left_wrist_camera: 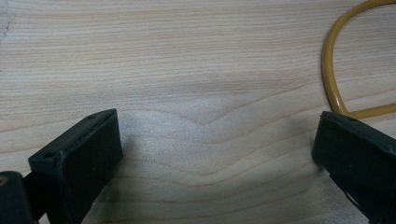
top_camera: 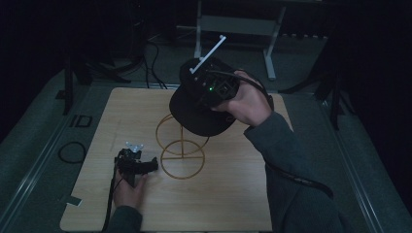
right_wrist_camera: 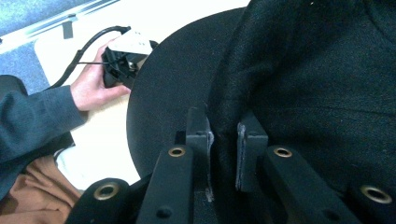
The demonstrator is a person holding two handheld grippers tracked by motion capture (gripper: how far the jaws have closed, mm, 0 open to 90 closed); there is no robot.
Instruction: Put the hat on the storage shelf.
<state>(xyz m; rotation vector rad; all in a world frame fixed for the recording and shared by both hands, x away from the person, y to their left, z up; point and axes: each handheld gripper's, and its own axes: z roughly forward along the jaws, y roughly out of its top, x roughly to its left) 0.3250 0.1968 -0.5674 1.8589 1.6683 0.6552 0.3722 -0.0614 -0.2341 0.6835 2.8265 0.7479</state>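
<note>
In the high view the person's right hand (top_camera: 248, 104) comes up from the lower right, forearm in a dark grey sleeve, and holds the right gripper (top_camera: 210, 87) raised in the upper middle of the frame. That gripper's jaws are pinched onto a fold of the black fabric baseball cap (top_camera: 194, 114), which hangs above the top ring of the yellow wire stand (top_camera: 182, 145). In the right gripper view the jaws (right_wrist_camera: 224, 140) stand nearly closed in the lower middle, with a ridge of the cap's coarse woven cloth between them; the smooth curved brim sweeps to the left of centre.

The stand is thin yellow rod bent into two rings joined by an upright, resting on the pale wooden tabletop (top_camera: 228, 194) with rounded corners and visible grain.

The left hand (top_camera: 127, 191), at the lower left of the high view, rests low on the table holding the left gripper (top_camera: 153, 164) level, pointing toward the stand's base ring. In the left gripper view its blocky matt black jaws sit at the bottom corners, spread wide with only bare wood between them, and a curve of the yellow rod (left_wrist_camera: 334, 88) shows at the upper right.
</note>
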